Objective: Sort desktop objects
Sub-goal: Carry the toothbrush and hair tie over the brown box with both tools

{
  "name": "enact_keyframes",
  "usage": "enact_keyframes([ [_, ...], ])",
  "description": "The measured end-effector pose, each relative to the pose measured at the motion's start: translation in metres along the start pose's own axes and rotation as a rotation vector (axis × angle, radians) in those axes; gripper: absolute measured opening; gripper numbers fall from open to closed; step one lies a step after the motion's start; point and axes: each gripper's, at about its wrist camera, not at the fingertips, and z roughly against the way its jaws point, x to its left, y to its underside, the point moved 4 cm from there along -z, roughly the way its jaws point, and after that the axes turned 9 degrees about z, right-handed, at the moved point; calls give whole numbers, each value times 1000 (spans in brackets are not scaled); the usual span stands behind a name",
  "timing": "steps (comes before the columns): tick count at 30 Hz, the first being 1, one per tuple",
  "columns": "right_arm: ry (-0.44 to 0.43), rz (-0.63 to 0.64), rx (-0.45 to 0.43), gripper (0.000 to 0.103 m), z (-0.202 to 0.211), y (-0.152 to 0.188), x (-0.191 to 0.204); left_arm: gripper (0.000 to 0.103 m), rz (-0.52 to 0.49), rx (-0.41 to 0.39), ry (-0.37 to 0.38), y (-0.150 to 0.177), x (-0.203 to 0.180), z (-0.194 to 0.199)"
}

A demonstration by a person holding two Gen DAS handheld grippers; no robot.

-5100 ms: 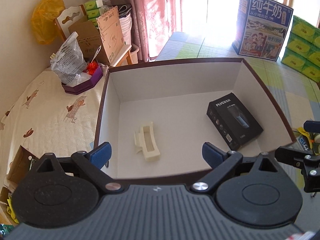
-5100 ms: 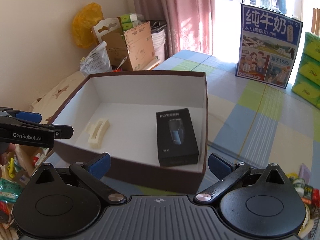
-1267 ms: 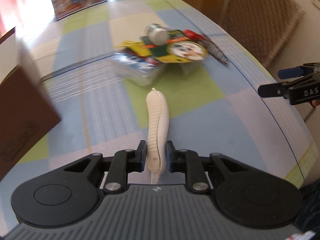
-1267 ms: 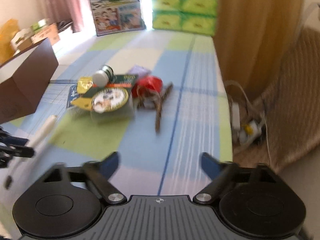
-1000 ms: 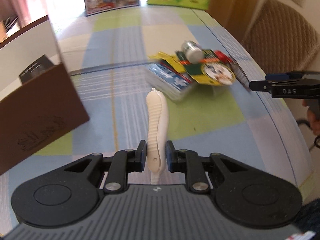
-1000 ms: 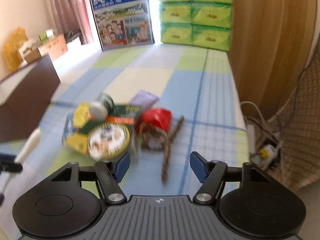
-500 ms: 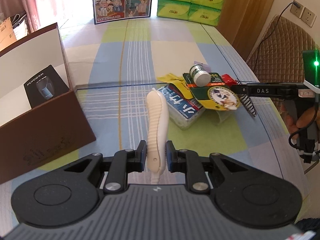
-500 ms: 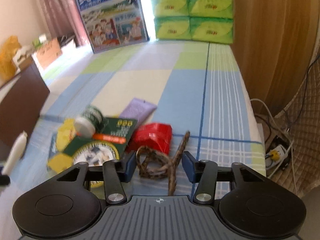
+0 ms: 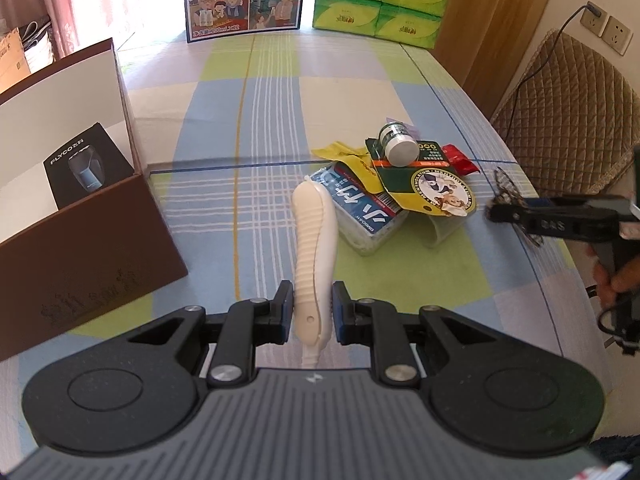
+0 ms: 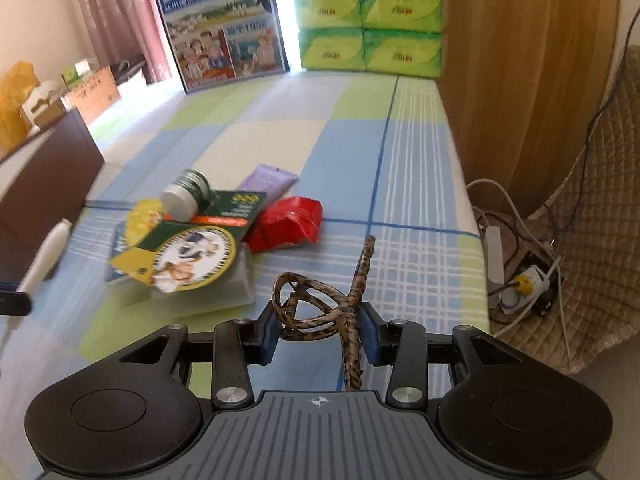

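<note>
Your left tongs [image 9: 308, 314] clamp the cream handle [image 9: 313, 248] near its base so it clears the desk [image 9: 272, 92]. Your right tongs [image 10: 319, 334], just closing, pinch the tortoiseshell hair clip [image 10: 320, 300]; the brown box [image 9: 86, 216] waits at nine o'clock.

Plenty of bare worktop [image 9: 276, 92] ahead of the left hand-held gripper [image 9: 308, 312]; brown box [image 9: 92, 232] blocks its left, clutter pile [image 9: 400, 184] sits ahead-right, tissue packs [image 10: 368, 12] wall off the far end.
</note>
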Motion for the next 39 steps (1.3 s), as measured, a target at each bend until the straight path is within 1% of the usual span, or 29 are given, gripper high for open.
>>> enact_keyframes([
  [4, -35, 6, -28, 38, 23, -8, 12, 16, 11, -15, 15, -3, 0, 8],
  [8, -86, 38, -53, 38, 39, -19, 36, 16, 31, -42, 31, -8, 2, 23],
  [12, -155, 89, -71, 38, 45, -34, 73, 16, 55, -86, 42, -15, 9, 44],
  [16, -231, 134, -85, 38, 41, -51, 114, 16, 82, -131, 32, -23, 25, 67],
  [21, -314, 220, -105, 38, 32, -76, 173, 16, 135, -182, 12, -34, 59, 95],
  [25, -384, 269, -123, 38, 22, -96, 223, 16, 178, -216, -21, -40, 91, 115],
  [30, -445, 323, -152, 38, 6, -126, 281, 16, 239, -256, -74, -48, 140, 136],
  [35, -481, 370, -163, 38, -17, -154, 330, 16, 303, -296, -109, -66, 190, 153],
  [39, -481, 395, -146, 38, -41, -170, 358, 16, 326, -334, -132, -89, 223, 157],
])
